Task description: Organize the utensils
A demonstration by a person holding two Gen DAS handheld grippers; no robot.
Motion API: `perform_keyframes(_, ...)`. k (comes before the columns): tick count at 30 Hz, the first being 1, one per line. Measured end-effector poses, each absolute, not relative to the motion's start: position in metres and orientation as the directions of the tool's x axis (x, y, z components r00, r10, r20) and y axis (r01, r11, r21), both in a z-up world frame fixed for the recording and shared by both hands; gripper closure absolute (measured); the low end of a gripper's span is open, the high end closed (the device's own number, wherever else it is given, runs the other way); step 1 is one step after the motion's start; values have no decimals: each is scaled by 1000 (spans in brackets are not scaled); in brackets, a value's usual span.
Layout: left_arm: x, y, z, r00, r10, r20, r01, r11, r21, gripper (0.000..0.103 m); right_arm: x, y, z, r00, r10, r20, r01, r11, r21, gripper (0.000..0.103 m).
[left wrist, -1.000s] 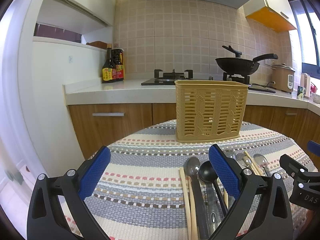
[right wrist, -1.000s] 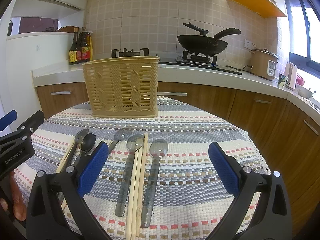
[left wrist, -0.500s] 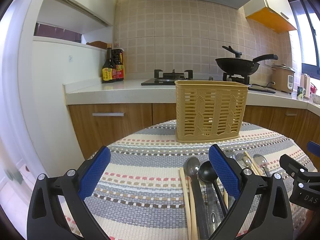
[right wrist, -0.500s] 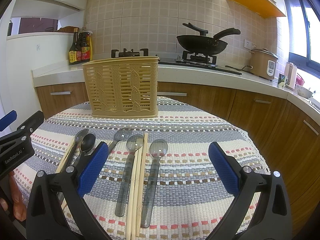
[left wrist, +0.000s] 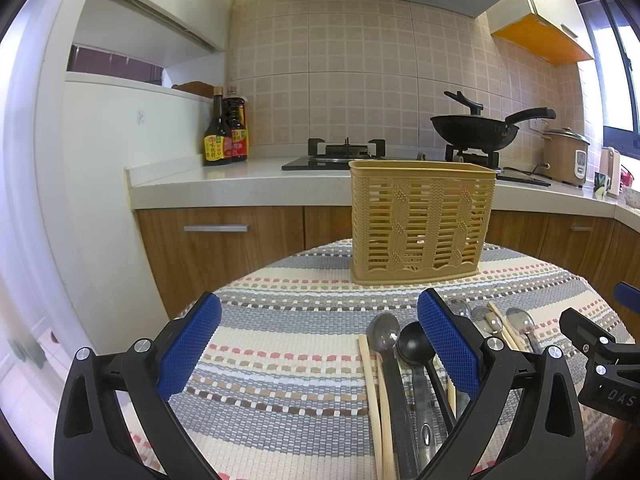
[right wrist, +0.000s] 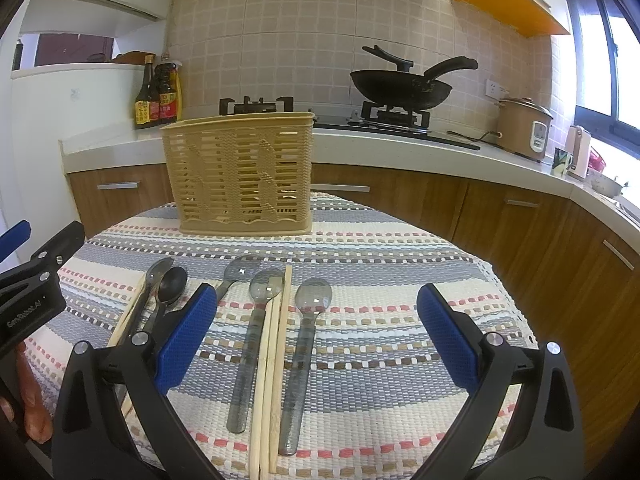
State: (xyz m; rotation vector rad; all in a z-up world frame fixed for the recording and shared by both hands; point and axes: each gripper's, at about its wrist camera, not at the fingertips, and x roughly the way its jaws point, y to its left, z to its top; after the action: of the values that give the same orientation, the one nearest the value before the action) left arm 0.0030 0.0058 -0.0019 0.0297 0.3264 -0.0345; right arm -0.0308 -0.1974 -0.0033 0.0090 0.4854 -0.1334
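Kitchen; "DAS" on right gripper [left wrist: 596, 364]

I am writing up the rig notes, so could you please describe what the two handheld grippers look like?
Both are alike: the left gripper and right gripper each have black plastic arms with silver screws, tipped with blue pads of a fine cross-hatched texture. White lettering marks the black body of the left one. No cables or sleeves show.

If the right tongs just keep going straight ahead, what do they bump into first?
Probably nothing on the cloth at first. The right tongs are open and point over the clear spoon and chopsticks, toward the table's far edge beside the tan basket. They might clip the basket's right corner; depth is hard to judge.
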Motion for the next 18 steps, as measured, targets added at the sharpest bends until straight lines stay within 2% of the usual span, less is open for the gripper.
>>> perform_keyframes(4,4,9,-2,944,-46,-327,49,999,3,8,-29,-201,-5,856,-145,-496,154,988,-23,8)
perform_keyframes(7,13,23,-3,916,-109,-386,91,994,-63,8,-28,-211,-4,851,-131,-509,173,984,34,8)
perform_keyframes(10,28,44,-3,851,-220,-477,170,974,-147,9,-23,-225,-6,796,-37,-605,148,980,135,8)
perform_keyframes(14,54,59,-4,694,-359,-624,275,933,-232,18,-8,-224,-11,643,-107,-758,154,988,-9,8)
perform_keyframes(16,64,56,-6,619,-372,-692,311,925,-219,25,-1,-223,-14,586,-110,-803,135,990,-38,18)
perform_keyframes(18,72,51,-8,558,-407,-723,357,904,-234,32,2,-227,-15,562,-73,-824,114,993,-11,24)
